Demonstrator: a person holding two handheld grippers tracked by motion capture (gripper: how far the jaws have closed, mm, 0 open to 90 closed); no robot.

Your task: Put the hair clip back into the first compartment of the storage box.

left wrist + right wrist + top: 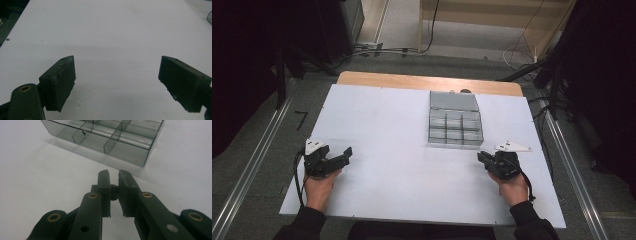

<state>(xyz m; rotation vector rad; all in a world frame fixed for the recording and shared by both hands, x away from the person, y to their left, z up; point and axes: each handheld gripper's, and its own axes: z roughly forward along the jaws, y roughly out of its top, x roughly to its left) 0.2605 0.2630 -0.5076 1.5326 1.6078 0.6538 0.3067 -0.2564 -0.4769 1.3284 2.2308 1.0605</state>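
At the left of the white table (377, 165), near the person's edge, the left hand (318, 187) holds the left gripper (341, 156) low over the board. Its jaws stand wide apart with nothing between them; in the left gripper view they frame bare white surface, one jaw at each side of the picture. A grey three-cornered plate sits on top of this gripper, and its cable loops back toward the sleeve.

Moving right, the middle of the table lies open, and beyond it, toward the far side and a little right of centre, stands the clear compartment box (455, 120). Its lid is up at the far edge, and the tray is split into rows of small cells by smoky dividers.

Further right and nearer, the right hand (513, 189) holds the right gripper (481, 156), which points left and away, toward the near right corner of the box, close to it but apart. Its jaws are drawn in narrow, and in the right gripper view (113, 178) a small dark thing (114, 191) sits pinched between the pads; what it is I cannot tell.
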